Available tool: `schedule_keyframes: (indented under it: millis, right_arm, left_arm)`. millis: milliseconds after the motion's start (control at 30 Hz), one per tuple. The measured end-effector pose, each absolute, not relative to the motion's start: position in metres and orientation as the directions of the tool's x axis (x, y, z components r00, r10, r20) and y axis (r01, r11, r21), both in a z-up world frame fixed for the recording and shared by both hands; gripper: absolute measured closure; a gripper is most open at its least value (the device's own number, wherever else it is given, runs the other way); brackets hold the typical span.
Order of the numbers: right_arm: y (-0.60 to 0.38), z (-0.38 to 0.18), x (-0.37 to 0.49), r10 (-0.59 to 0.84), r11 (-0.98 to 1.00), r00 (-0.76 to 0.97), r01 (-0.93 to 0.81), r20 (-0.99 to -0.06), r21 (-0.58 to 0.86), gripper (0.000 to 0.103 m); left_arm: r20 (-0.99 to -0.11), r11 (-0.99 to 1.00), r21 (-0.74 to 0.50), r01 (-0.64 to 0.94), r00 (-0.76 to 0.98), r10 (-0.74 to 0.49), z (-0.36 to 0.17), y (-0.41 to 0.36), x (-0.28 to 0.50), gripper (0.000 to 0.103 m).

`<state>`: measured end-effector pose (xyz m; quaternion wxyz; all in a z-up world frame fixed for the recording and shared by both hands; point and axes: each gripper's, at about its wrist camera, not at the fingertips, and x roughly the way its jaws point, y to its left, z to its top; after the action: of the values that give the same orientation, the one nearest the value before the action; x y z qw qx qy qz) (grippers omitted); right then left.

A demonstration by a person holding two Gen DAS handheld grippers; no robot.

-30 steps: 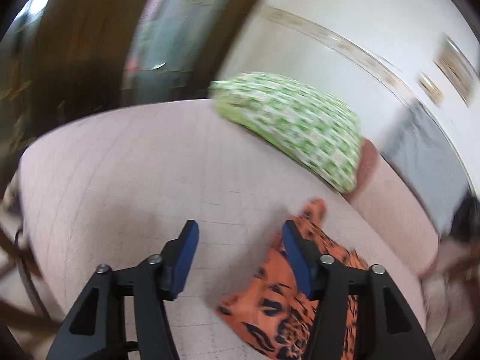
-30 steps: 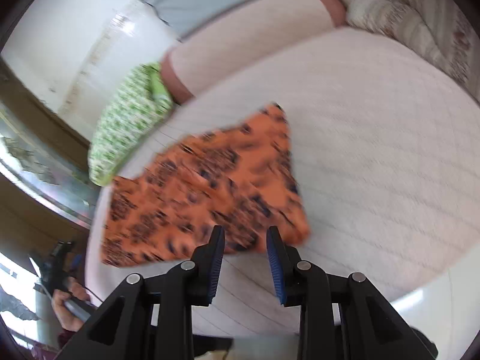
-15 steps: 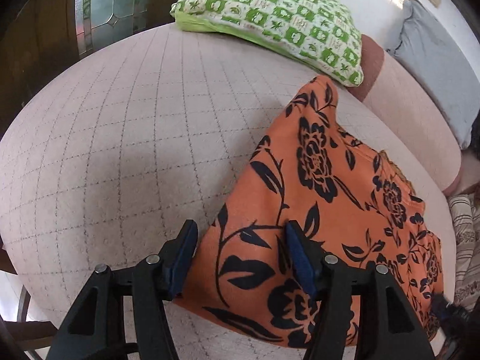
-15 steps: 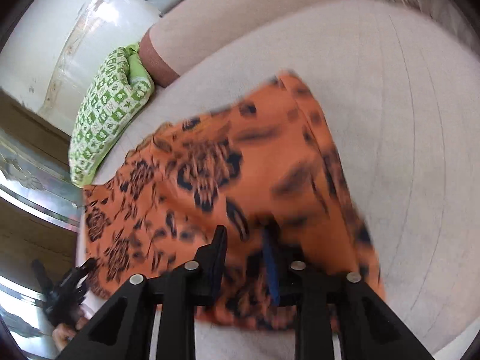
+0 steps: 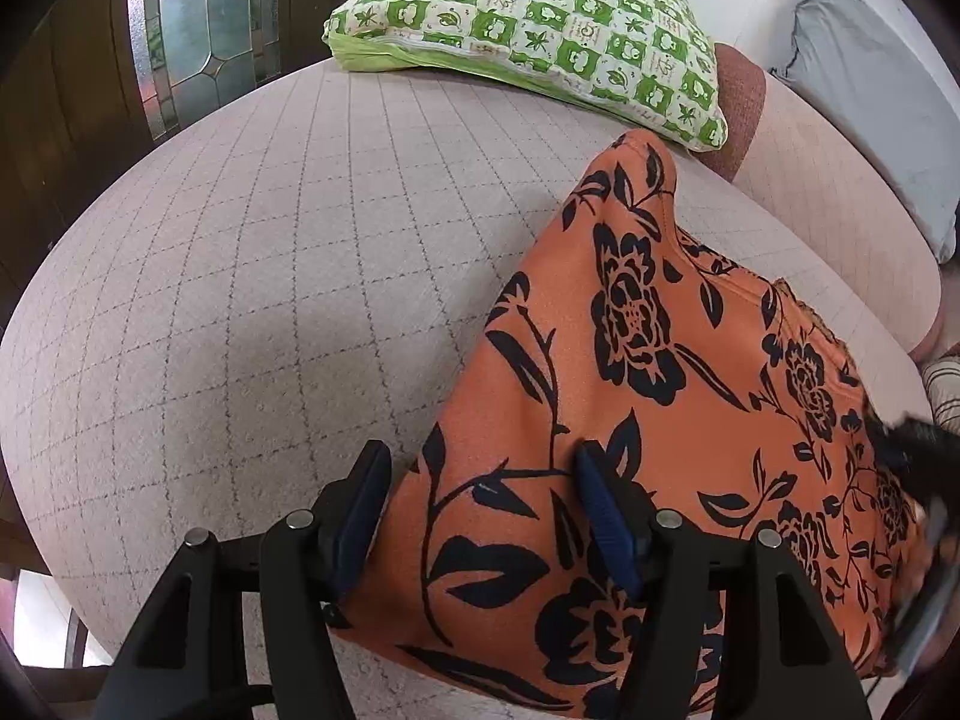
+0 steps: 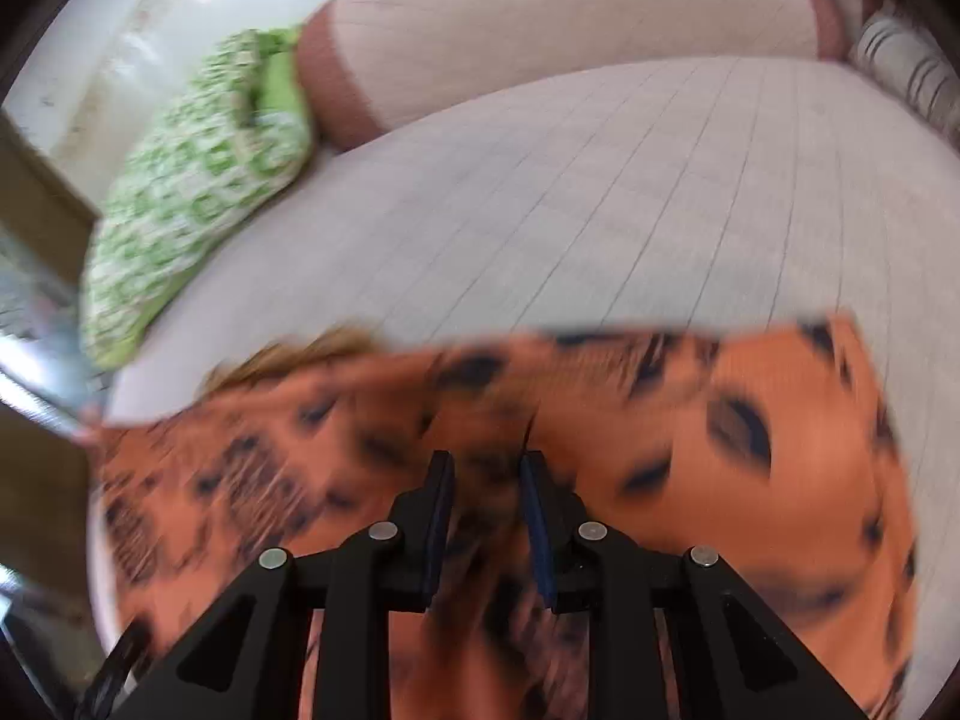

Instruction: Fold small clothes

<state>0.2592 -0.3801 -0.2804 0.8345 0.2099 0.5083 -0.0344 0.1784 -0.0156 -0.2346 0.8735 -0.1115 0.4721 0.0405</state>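
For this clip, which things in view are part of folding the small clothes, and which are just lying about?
Part of the job:
- orange black-flowered cloth garment
- left gripper, jaws open over the garment
- right gripper

Lying about:
- green-and-white checked pillow
- pink bolster cushion
- grey pillow
- quilted pale bedspread

I see 1 task item: an orange fabric garment w/ black flower-and-leaf print (image 5: 630, 420), lying on the pale quilted bed surface. In my left wrist view it's spread mostly flat, 1 narrow end pointing toward the far side, a frayed-looking edge on its right. My right wrist view (image 6: 690, 450) is blurred; the near part looks raised.
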Motion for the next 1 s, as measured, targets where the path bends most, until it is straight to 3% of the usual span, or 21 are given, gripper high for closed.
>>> schedule_keyframes:
  millis: [233, 300, 400, 667, 800, 900, 1000]
  right_arm:
    - [-0.4, -0.25, 0.259, 0.194, 0.87, 0.548, 0.287, -0.814, 0.4, 0.074]
    - [-0.394, -0.236, 0.238, 0.233, 0.877, 0.565, 0.229, -0.791, 0.423, 0.074]
    - [-0.38, -0.221, 0.2, 0.279, 0.885, 0.572, 0.158, -0.771, 0.437, 0.074]
    - [-0.373, -0.231, 0.106, 0.401, 0.829, 0.579, 0.101, -0.71, 0.551, 0.074]
    - [-0.369, -0.273, 0.098, 0.439, 0.804, 0.462, 0.181, -0.771, 0.566, 0.075]
    - [-0.373, -0.27, 0.092, 0.444, 0.792, 0.49, 0.178, -0.751, 0.584, 0.075]
    - [-0.373, -0.256, 0.079, 0.431, 0.807, 0.544, 0.126, -0.72, 0.577, 0.074]
  left_arm:
    - [-0.84, 0.969, -0.155, -0.19, 0.541, -0.028, -0.236, -0.013, 0.17, 0.038]
    - [-0.837, 0.973, -0.147, -0.179, 0.546, -0.026, -0.235, -0.016, 0.166, 0.048]
    - [-0.827, 0.974, -0.153, -0.168, 0.561, -0.033, -0.231, -0.016, 0.156, 0.055]
    - [-0.776, 0.934, -0.275, -0.226, 0.626, -0.078, -0.214, 0.015, 0.104, 0.054]
    - [-0.837, 0.952, -0.169, -0.254, 0.546, -0.003, -0.234, 0.011, 0.099, 0.052]
    - [-0.846, 0.919, -0.267, -0.291, 0.527, -0.079, -0.243, 0.023, 0.097, 0.051]
    - [-0.836, 0.913, -0.277, -0.301, 0.544, -0.074, -0.237, 0.03, 0.084, 0.049]
